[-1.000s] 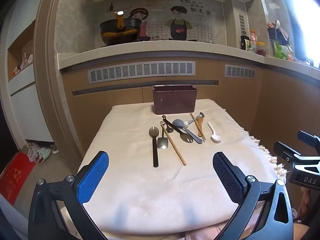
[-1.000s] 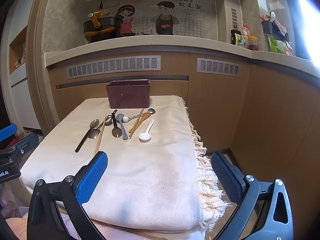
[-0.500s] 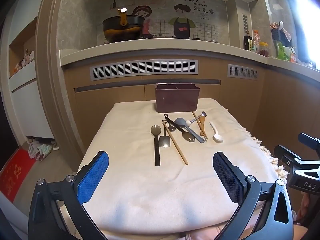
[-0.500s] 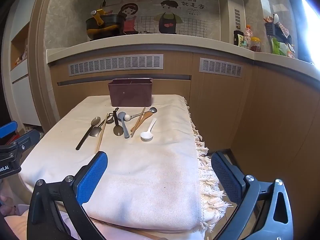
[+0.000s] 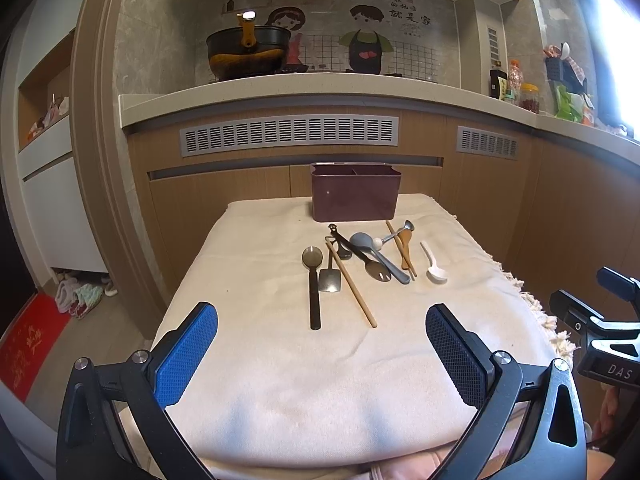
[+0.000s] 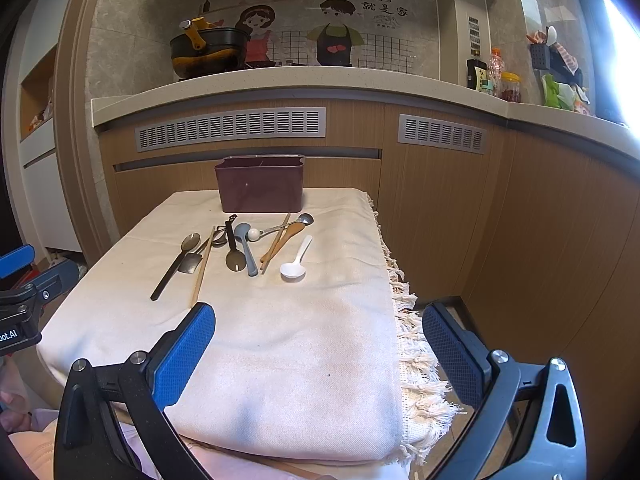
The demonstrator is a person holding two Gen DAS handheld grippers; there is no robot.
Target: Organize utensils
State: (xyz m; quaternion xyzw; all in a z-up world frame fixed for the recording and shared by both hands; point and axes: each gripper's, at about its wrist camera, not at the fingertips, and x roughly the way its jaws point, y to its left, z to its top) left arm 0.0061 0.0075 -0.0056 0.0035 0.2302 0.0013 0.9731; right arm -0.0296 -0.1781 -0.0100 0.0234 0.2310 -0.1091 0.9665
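While your left gripper [image 5: 321,350] and right gripper [image 6: 319,346] hover spread wide and empty, the utensils [image 5: 362,256] lie overlapped on the table [image 5: 256,280] before the maroon caddy [image 5: 355,197]. Grabbing into that tangle could snag and drag neighbouring pieces.

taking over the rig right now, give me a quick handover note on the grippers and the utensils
Left gripper: open, holding nothing, short of the utensils.
Right gripper: open, holding nothing, near the cloth's fringed edge.
Maroon holder stands at the far end of the cloth; nothing shows above its rim.
Black-handled spoon, chopstick, white spoon and the other utensils lie loose before it.
Done: nothing. Left: everything.
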